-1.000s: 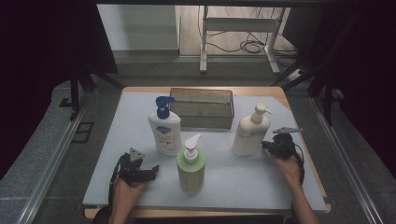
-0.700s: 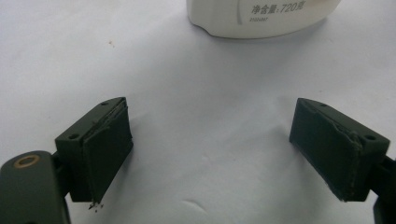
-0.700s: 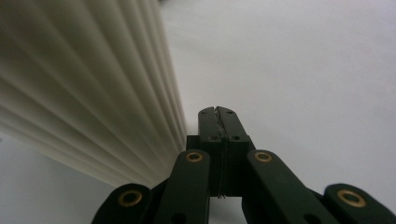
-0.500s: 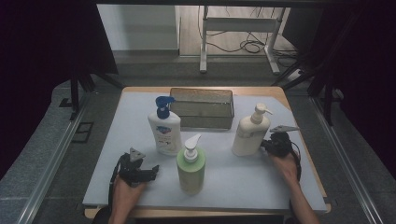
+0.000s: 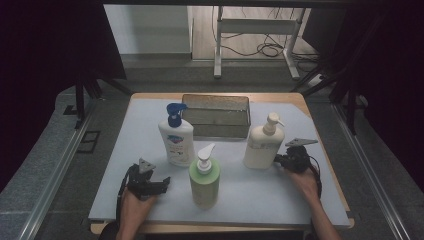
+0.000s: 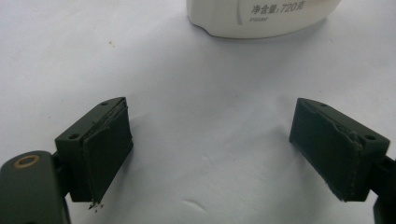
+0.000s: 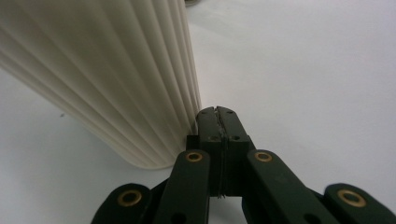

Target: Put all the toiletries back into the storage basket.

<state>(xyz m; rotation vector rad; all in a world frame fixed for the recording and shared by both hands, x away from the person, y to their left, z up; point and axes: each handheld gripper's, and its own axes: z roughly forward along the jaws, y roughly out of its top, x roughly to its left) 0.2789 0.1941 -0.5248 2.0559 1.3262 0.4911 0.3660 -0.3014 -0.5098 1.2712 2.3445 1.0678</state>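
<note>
Three pump bottles stand on the white table mat [image 5: 260, 195]: a white one with a blue pump [image 5: 176, 136], a green one with a white pump [image 5: 204, 177] in front, and a cream ribbed one [image 5: 262, 142] at the right. My left gripper [image 5: 162, 182] rests on the mat at the front left, open, with nothing between its pads [image 6: 105, 151]; the white bottle's base [image 6: 261, 16] stands ahead of it. My right gripper [image 5: 277, 160] is shut and empty, its tip right beside the foot of the cream ribbed bottle [image 7: 107, 74]. I cannot tell if it touches.
A shallow grey metal tray [image 5: 216, 115] sits at the back middle of the mat, behind the bottles. Bare mat lies along the front between the green bottle and my right hand. Past the table's far edge stands a white frame [image 5: 260, 30] on the floor.
My right gripper has crept slightly left, closer to the cream bottle's foot. The left gripper and the bottles stay where they were.
</note>
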